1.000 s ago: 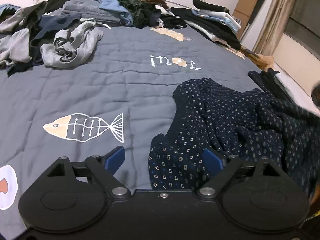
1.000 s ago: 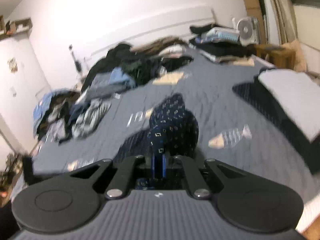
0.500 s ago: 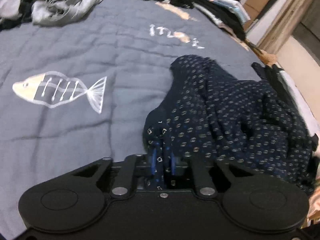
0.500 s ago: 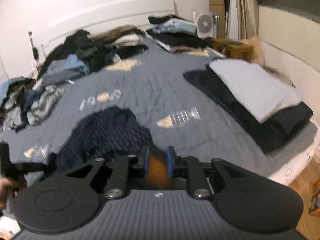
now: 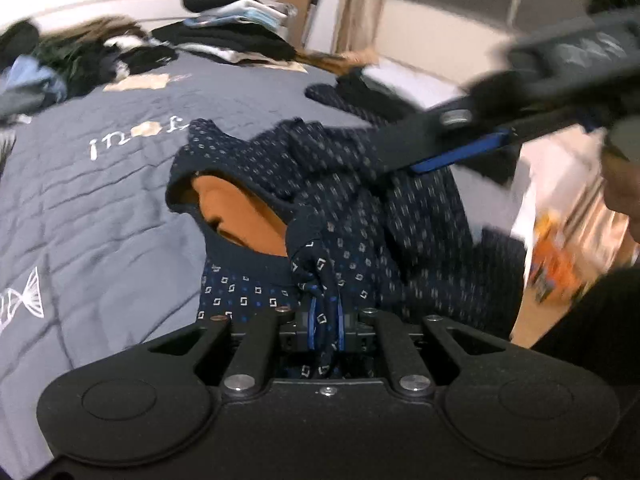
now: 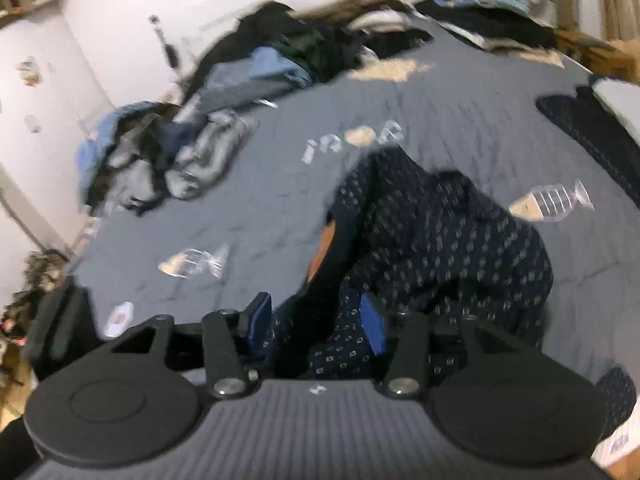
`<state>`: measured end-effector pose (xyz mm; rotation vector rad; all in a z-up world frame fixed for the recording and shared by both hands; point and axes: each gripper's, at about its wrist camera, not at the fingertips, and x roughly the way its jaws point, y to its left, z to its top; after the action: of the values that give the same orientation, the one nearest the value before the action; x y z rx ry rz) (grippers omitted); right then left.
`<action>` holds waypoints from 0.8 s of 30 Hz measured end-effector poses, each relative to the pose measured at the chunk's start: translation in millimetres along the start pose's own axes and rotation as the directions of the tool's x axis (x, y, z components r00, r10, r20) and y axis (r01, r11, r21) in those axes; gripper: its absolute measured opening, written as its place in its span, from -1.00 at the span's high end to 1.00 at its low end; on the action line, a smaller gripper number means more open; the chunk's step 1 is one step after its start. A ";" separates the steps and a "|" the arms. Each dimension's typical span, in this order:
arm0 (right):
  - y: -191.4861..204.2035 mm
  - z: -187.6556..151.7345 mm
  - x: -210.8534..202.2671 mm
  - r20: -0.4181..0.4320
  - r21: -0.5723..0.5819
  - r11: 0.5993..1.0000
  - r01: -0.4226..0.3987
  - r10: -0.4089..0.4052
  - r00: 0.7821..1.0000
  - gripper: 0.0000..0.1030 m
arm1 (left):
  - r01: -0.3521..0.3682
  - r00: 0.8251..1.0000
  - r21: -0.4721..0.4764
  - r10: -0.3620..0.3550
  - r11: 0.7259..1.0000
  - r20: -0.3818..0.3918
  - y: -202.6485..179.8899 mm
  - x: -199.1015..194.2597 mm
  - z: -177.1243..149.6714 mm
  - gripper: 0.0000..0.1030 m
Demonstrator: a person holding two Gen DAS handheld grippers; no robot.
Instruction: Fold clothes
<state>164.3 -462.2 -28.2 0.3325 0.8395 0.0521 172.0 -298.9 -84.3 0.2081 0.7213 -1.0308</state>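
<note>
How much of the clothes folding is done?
Done: a folded stack sits at the bed's right edge. In hand: the left gripper is shut on the navy patterned garment, which is bunched, not flat; the right gripper is open around its fabric. Left: this garment's folds and the big pile of loose clothes by the headboard.

In the left wrist view, the right gripper (image 5: 460,156) crossed the upper right as a motion-blurred streak, its far end cut off by the frame edge. The orange packaging (image 5: 556,264) at right was too smeared to identify. In the right wrist view, the heaped clothes (image 6: 224,120) at upper left blurred together.
</note>
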 end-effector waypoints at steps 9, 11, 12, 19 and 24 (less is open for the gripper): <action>4.0 -30.3 39.6 -0.063 0.042 0.999 0.004 -0.001 0.998 0.02 | -0.033 0.999 0.039 0.033 0.999 -0.007 -0.1 -1.1 -2.2 0.80; 11.4 -30.5 41.0 -0.032 0.008 1.000 -0.013 0.014 0.999 0.02 | -0.036 0.999 0.050 0.036 0.998 -0.009 -2.0 -0.3 -2.4 0.80; 14.2 -30.1 42.4 -0.033 -0.003 1.000 -0.025 0.025 0.999 0.02 | -0.038 0.999 0.055 0.038 0.998 -0.010 -3.0 0.1 -2.5 0.80; 21.5 -25.9 68.9 -0.098 -0.008 1.000 -0.027 0.026 0.995 0.08 | -0.027 0.999 0.064 0.028 0.998 -0.017 -0.1 -1.2 -2.4 0.80; 11.1 -22.2 74.0 -0.093 0.027 0.999 -0.048 0.050 0.994 0.80 | -0.010 0.999 0.116 0.017 0.993 -0.051 4.5 -6.5 -3.7 0.56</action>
<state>198.4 -432.7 -91.9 0.3759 0.9254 0.1036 172.0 -290.2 -83.7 0.3411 0.7069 -1.0585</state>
